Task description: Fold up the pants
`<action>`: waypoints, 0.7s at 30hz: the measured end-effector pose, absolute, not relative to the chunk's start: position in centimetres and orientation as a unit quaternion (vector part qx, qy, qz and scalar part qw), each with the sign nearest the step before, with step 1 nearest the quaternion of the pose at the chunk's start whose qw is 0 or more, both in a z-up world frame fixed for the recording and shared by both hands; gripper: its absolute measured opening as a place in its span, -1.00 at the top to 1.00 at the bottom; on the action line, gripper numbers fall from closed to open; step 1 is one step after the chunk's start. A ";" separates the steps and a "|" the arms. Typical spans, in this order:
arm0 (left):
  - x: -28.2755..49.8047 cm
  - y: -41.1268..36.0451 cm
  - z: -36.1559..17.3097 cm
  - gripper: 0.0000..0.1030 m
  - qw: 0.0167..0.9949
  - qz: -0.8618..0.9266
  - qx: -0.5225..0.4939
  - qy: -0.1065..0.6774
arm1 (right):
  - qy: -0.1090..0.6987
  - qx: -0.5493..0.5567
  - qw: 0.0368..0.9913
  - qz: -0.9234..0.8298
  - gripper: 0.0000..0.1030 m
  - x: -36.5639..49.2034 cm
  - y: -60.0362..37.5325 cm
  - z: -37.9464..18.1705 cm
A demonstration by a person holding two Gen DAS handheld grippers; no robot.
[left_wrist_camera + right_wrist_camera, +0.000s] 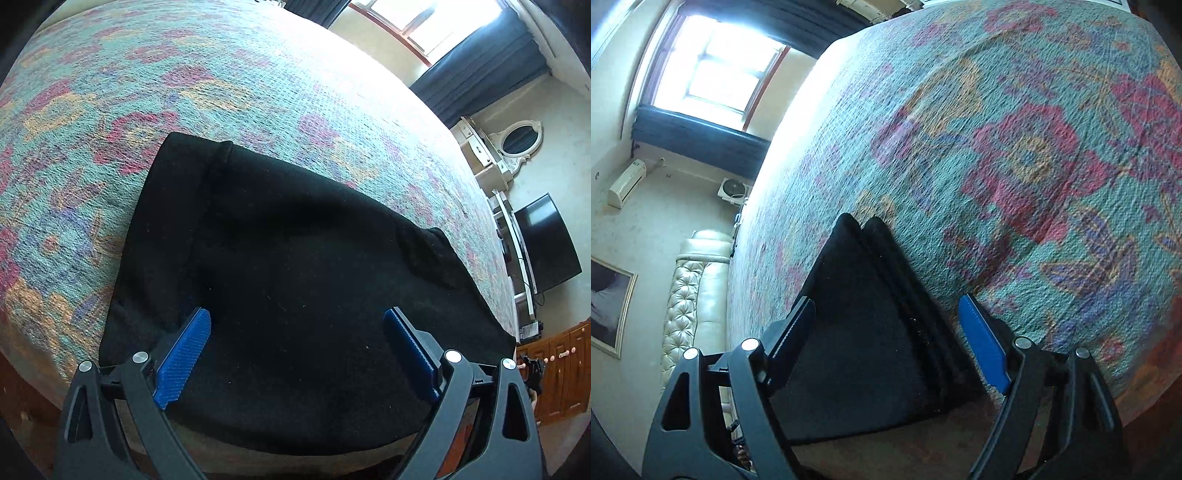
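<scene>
Black folded pants [295, 280] on bedspread [184, 92]

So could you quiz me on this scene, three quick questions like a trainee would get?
1. True or false: the pants hang from the left gripper.
2. What lies under the pants? A) bare floor B) patterned bedspread C) a chair
3. Fill in: both the left and the right gripper have their jaws ____.

Key: 1 false, they lie folded and flat, touched by no pad. 2 B. 3 open.
</scene>
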State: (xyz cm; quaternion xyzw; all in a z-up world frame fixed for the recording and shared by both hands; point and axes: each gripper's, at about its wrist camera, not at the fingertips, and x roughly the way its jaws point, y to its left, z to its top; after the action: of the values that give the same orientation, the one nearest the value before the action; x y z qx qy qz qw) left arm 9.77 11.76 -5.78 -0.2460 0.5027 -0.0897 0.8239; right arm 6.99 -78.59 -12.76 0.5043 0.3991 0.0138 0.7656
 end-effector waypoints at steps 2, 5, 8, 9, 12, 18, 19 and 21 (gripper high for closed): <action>9.8 11.9 -5.9 -0.82 0.824 -0.093 -0.247 0.502 | 0.412 0.499 0.762 0.032 -0.55 7.5 -77.8 -12.7; 9.8 12.1 -5.9 -0.82 0.824 -0.093 -0.247 0.501 | 0.443 0.468 0.764 0.026 0.11 7.9 -76.5 -12.5; 9.9 11.9 -5.8 -0.82 0.824 -0.092 -0.244 0.503 | 0.456 0.475 0.752 0.025 0.57 7.8 -75.5 -12.8; 10.0 11.6 -5.8 -0.82 0.824 -0.092 -0.243 0.504 | 0.455 0.473 0.754 0.020 0.59 7.9 -75.3 -12.5; 10.0 11.7 -5.8 -0.82 0.823 -0.091 -0.236 0.509 | 0.443 0.469 0.764 0.010 0.61 8.5 -74.5 -10.6; 10.5 10.8 -5.7 -0.89 0.822 -0.098 -0.214 0.519 | 0.411 0.435 0.800 0.035 0.61 9.5 -71.0 -3.4; 10.5 10.7 -5.7 -0.89 0.822 -0.099 -0.211 0.520 | 0.408 0.424 0.807 0.042 0.61 9.7 -70.0 -2.0; 10.6 10.5 -5.7 -0.89 0.822 -0.101 -0.203 0.522 | 0.405 0.403 0.819 0.050 0.61 10.2 -67.7 0.6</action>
State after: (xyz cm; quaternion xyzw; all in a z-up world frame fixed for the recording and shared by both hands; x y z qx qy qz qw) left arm 10.65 10.48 -5.69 -0.2033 0.5220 -0.1012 0.8221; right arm 10.17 -67.71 0.57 0.4032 0.4047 0.0503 0.8192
